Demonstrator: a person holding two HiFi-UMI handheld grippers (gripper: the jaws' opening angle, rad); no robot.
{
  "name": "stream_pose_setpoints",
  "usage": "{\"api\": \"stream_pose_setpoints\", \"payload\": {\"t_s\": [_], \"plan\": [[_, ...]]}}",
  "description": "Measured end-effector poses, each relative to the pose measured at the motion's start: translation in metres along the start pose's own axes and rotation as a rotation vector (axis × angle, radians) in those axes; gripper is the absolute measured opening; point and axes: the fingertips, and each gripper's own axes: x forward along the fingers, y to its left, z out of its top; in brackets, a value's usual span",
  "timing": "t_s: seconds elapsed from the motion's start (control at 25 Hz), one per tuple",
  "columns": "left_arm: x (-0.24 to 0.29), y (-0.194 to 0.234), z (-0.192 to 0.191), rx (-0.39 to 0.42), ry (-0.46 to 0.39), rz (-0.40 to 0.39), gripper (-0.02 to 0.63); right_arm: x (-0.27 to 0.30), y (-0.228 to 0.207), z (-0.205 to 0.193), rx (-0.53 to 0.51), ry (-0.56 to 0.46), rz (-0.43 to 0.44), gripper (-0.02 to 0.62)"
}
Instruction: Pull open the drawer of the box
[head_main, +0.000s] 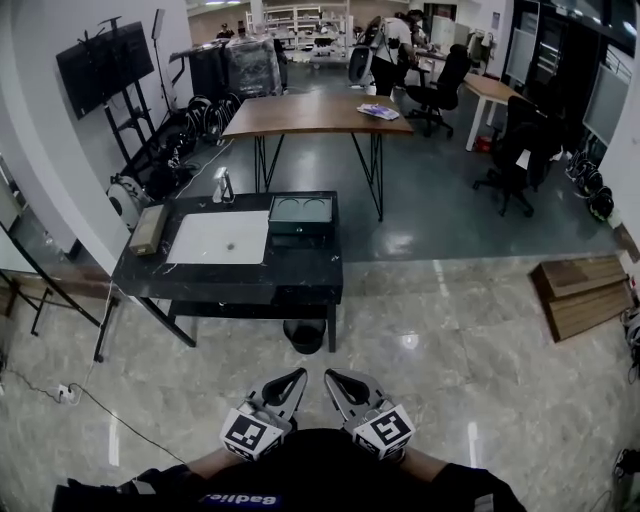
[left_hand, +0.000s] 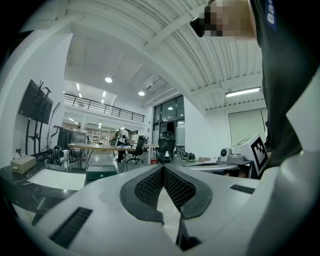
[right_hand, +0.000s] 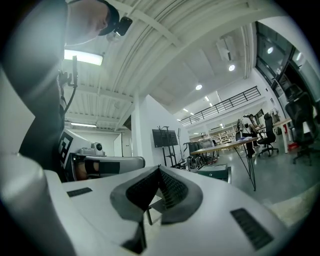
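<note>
The left gripper (head_main: 298, 377) and the right gripper (head_main: 331, 378) are held side by side at the bottom of the head view, close to the person's body, with their tips angled towards each other but not touching. In each gripper view the two ribbed pads are seen pressed together at the tip, and nothing is caught between them (both grippers are empty). The marker cubes are carried just behind the jaws, and dark sleeves (head_main: 150, 487) are visible below them.

A stretch of polished stone floor (head_main: 430, 370) lies between the grippers and a low black table (head_main: 300, 285), which stands well ahead of them. The box (head_main: 301, 215) is placed on the far right part of that tabletop; it is dark green, with two round recesses in its lid. Its drawer (head_main: 300, 231) is taken to be the dark front face turned towards the person, and it appears flush with the box, though detail is hard to read at this range. Just left of the box a white mat (head_main: 220, 238) is laid flat, and a cardboard carton (head_main: 148, 229) is set at the table's left edge. A dark bin (head_main: 305, 336) is tucked under the table.

Beyond, a wooden table (head_main: 320, 113) on thin legs is seen, with a monitor (head_main: 105, 65) on a stand to the left, office chairs (head_main: 515, 150) to the right, and wooden planks (head_main: 585, 292) stacked on the floor.
</note>
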Motion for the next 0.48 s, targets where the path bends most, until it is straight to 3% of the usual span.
{"api": "stream_pose_setpoints", "payload": {"t_s": [0.24, 0.48], "plan": [[0.025, 0.046, -0.003, -0.01, -0.015, -0.052, 0.002, 0.043, -0.025, -0.002, -0.02, 0.013, -0.052, 0.0], [0.046, 0.13, 0.005, -0.038, -0.03, -0.075, 0.002, 0.124, -0.047, 0.001, -0.027, 0.04, -0.083, 0.0]]}}
